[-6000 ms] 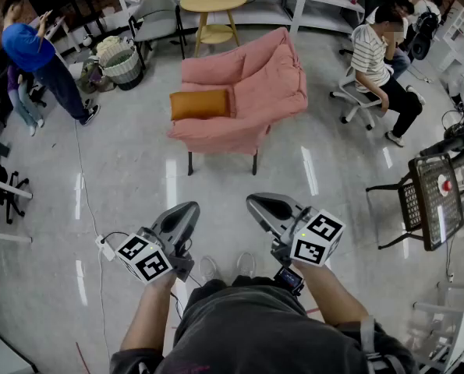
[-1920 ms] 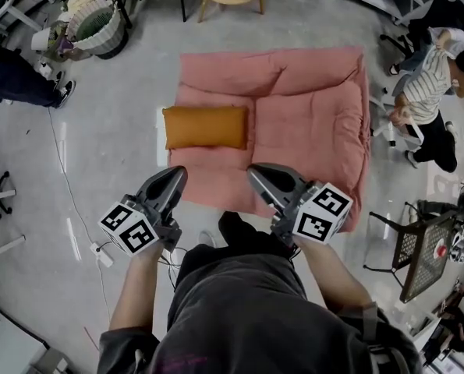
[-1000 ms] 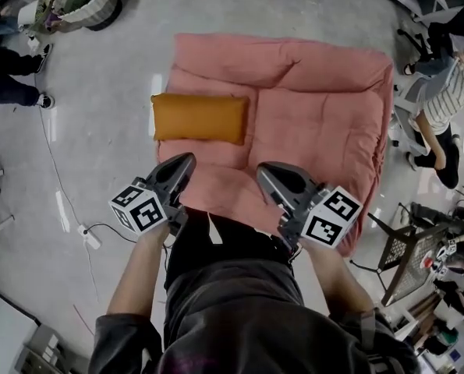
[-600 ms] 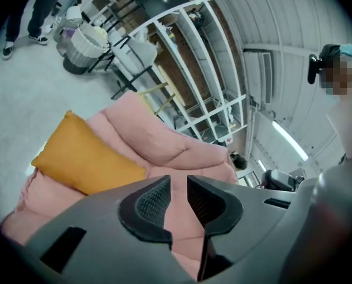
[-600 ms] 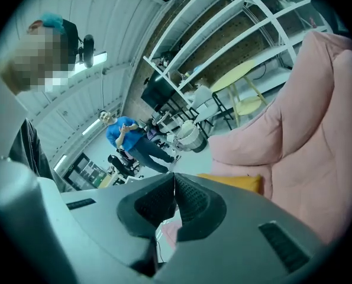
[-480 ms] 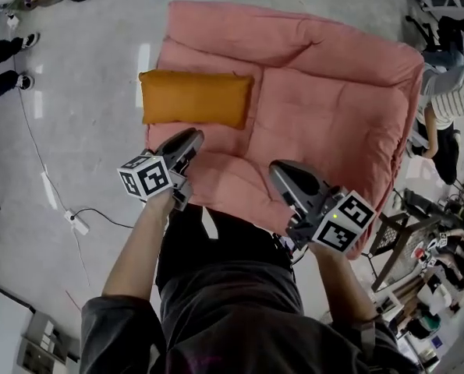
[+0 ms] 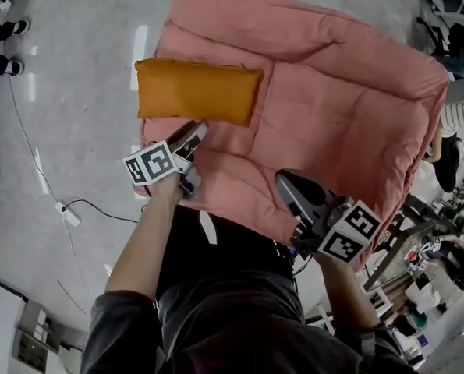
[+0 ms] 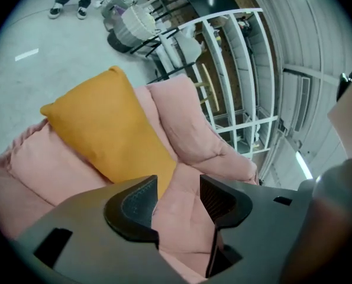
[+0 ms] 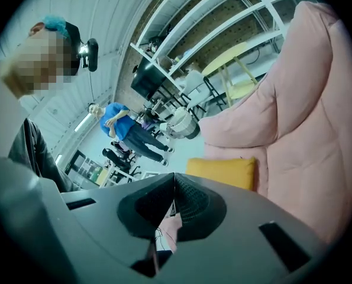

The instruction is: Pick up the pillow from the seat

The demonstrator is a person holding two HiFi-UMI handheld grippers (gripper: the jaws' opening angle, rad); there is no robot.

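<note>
Left gripper (image 7: 194, 131), from my head view, has dropped nearer the orange pillow (image 7: 196, 92) lying on the pink seat (image 7: 333, 107). Its own view: jaws just opened, spread, empty. Right gripper (image 9: 173, 185) view: jaws pressed together.

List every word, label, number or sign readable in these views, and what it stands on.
No readable text anywhere.
The cube on the left claw and the cube on the right claw: only black-and-white square patterns.
Pillow, seat: no print.
</note>
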